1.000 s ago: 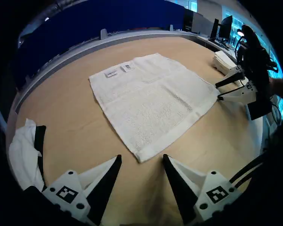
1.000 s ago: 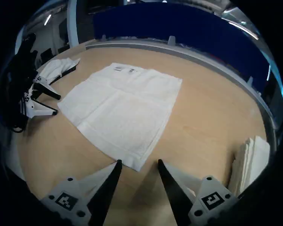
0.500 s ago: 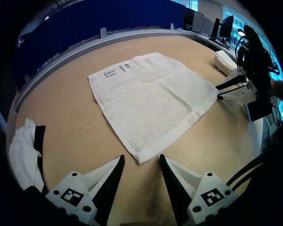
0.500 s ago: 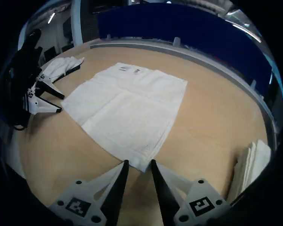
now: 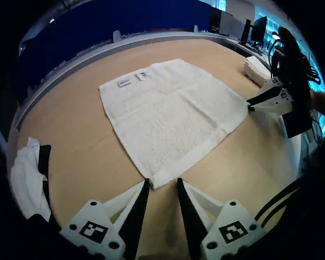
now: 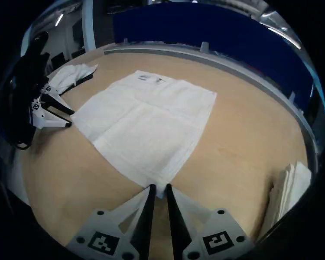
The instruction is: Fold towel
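A white towel (image 5: 171, 112) lies spread flat on the wooden table (image 5: 76, 130), with two small labels near its far edge. In the left gripper view my left gripper (image 5: 162, 184) is open, and the towel's near corner sits between its fingertips. In the right gripper view the towel (image 6: 149, 125) reaches down to my right gripper (image 6: 160, 188), whose fingers are pressed on that near corner. The right gripper (image 5: 250, 108) also appears at the towel's right corner, and the left gripper (image 6: 69, 119) at the towel's left corner, held by a dark-sleeved hand.
A stack of folded white towels (image 6: 292, 186) sits at the table's edge, seen also as the stack (image 5: 255, 69). A crumpled white cloth (image 5: 28, 182) with a black strip lies at the other side. A blue partition (image 5: 119, 17) runs along the far edge, with monitors (image 5: 260, 30) beyond.
Both grippers moved forward onto the towel's corners and narrowed. The right gripper's fingers closed on its corner; the left gripper's gap shrank around its corner.
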A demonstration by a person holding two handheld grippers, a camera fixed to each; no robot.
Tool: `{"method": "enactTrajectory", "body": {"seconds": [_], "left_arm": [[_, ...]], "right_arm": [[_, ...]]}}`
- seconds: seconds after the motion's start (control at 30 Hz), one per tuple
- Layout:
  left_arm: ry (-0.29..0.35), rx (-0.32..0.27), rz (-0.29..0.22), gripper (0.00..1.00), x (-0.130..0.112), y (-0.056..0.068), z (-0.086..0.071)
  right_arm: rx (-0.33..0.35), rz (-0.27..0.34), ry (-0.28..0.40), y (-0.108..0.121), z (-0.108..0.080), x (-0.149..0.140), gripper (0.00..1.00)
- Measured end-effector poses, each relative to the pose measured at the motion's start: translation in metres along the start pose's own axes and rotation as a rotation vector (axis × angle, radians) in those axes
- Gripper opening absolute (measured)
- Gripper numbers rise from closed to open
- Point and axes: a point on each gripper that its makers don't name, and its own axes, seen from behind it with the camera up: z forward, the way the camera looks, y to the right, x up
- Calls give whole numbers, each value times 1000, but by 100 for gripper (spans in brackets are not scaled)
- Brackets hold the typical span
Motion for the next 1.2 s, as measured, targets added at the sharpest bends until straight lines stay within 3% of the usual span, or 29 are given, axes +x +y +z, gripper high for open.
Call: {"method": "enactTrajectory", "body": {"seconds": [0.27, 0.6, 0.77, 1.2], "left_arm": [[1, 23, -12, 13, -1, -4, -1], [7, 8, -28, 11, 2, 2, -5], [20, 24, -38, 11, 8, -2, -11], [75, 45, -108, 10, 26, -4, -46]], "right_arm": [[-13, -14, 0, 2, -2, 1, 18], [-11, -13, 19, 4, -8, 10, 17], [-10, -19, 33, 4, -14, 18, 17], [-15, -42, 76, -2, -48, 47, 17]]}}
